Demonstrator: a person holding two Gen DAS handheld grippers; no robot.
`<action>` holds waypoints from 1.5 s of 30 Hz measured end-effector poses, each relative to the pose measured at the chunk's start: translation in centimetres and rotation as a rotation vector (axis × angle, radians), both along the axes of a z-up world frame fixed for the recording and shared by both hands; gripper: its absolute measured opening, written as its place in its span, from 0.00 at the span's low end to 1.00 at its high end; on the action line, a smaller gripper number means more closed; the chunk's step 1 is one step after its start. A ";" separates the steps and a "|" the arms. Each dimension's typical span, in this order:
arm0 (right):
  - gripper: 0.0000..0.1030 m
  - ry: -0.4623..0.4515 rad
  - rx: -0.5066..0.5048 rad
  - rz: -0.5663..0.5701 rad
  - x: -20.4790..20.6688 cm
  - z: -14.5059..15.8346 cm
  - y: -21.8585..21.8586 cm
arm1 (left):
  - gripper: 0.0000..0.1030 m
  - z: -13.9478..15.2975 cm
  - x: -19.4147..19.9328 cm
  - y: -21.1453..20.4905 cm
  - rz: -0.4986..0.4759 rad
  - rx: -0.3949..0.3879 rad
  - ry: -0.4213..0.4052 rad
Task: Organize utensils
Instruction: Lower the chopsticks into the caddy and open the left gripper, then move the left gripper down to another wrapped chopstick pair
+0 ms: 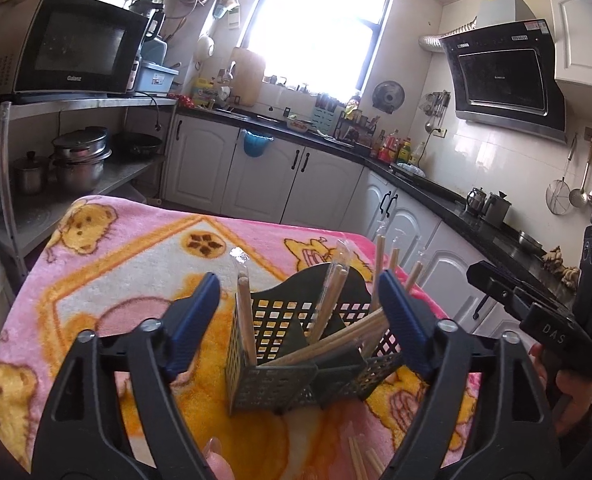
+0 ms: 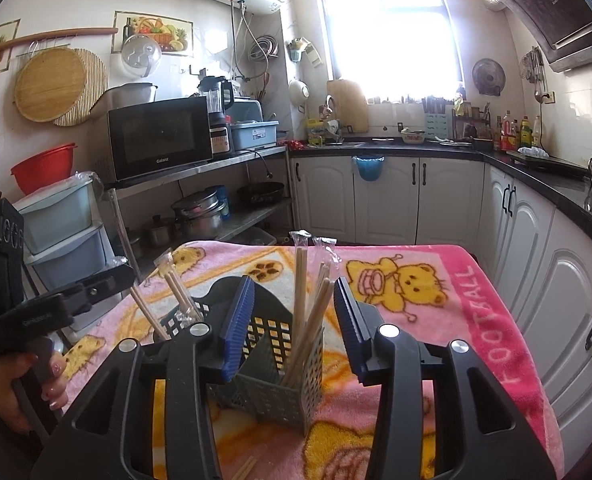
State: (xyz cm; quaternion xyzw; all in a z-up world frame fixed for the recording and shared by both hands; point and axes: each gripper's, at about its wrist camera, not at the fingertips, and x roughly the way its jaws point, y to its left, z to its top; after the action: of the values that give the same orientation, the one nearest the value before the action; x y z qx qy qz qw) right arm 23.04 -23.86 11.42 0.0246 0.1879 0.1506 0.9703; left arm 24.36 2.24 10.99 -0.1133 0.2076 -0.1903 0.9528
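A dark perforated utensil caddy (image 1: 291, 376) stands on the pink blanket (image 1: 107, 276) and holds several wrapped wooden chopstick pairs (image 1: 332, 300), some upright, some leaning. My left gripper (image 1: 300, 320) is open and empty, its blue pads either side of the caddy, held above it. In the right wrist view the caddy (image 2: 279, 384) sits between the pads of my right gripper (image 2: 293, 324), which is open and empty. Chopsticks (image 2: 302, 296) rise from the near compartment. Loose chopsticks (image 1: 360, 456) lie on the blanket near the caddy.
The blanket (image 2: 436, 292) covers a small table. A metal shelf with pots (image 1: 79, 160) and a microwave (image 1: 79, 56) stands to the left. White cabinets (image 2: 416, 200) and a black counter run behind and right. The other gripper's body (image 1: 536, 312) shows at right.
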 end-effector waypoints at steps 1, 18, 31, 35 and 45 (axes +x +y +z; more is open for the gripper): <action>0.41 0.001 -0.001 0.001 -0.1 0.0 0.0 | 0.79 0.0 -0.2 0.0 0.000 0.001 -0.001; 0.50 -0.001 -0.039 0.027 -3.0 -0.3 0.7 | 0.90 -0.1 -3.6 0.7 0.020 0.015 0.003; 0.51 0.017 -0.086 0.067 -4.9 -1.3 1.7 | 0.90 -0.8 -5.8 1.1 0.037 0.011 0.006; 0.51 0.026 -0.110 0.079 -5.5 -1.9 2.1 | 0.90 -1.7 -6.1 1.0 0.031 0.020 0.028; 0.51 0.097 -0.143 0.102 -6.1 -4.1 2.7 | 0.90 -4.5 -6.5 0.7 0.025 0.038 0.101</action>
State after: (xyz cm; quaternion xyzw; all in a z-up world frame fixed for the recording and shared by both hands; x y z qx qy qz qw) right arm 16.92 -21.17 7.30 -0.0471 0.2459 0.1847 0.9504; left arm 17.87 2.94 6.50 -0.1072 0.2575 -0.1684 0.9454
